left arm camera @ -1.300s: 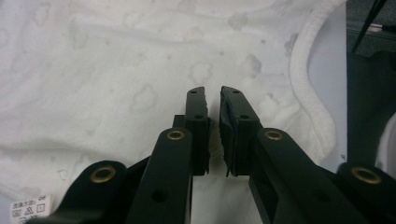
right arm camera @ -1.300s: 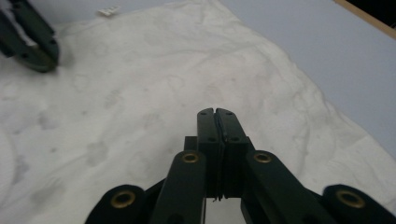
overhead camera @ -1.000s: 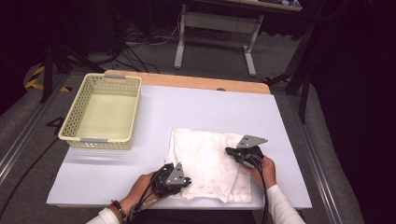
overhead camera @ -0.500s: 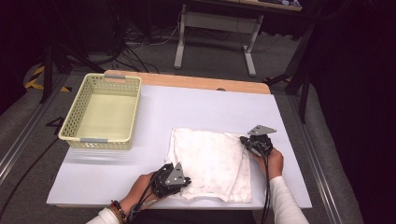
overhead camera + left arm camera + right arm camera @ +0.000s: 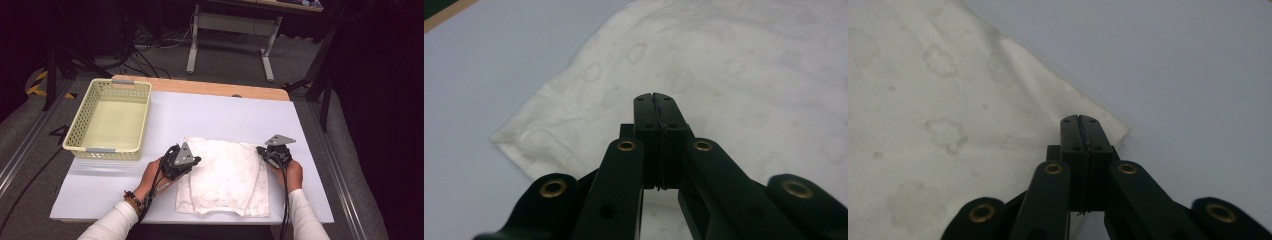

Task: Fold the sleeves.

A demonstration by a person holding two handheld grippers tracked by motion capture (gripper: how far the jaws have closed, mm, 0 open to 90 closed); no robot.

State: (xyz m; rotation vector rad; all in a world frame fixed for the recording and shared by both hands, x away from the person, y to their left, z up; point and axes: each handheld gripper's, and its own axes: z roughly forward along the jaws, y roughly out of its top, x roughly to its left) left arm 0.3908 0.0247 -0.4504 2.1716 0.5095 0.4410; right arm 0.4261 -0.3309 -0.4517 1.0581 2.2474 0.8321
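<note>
White folded cloth (image 5: 227,177) lies on the near half of the table (image 5: 310,130), soft, light and limp. My left gripper (image 5: 192,161) and right gripper (image 5: 261,150) both have jaws pressed shut at its far corners; whether fabric is pinched I cannot tell. Beyond sits a basket (image 5: 111,120).

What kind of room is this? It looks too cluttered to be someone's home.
Probably a lab or workshop set up for recording. A white work table holds just a folded cloth and a plastic basket, while loose cables lie on the grey floor beside a metal desk frame in the dim background.
</note>
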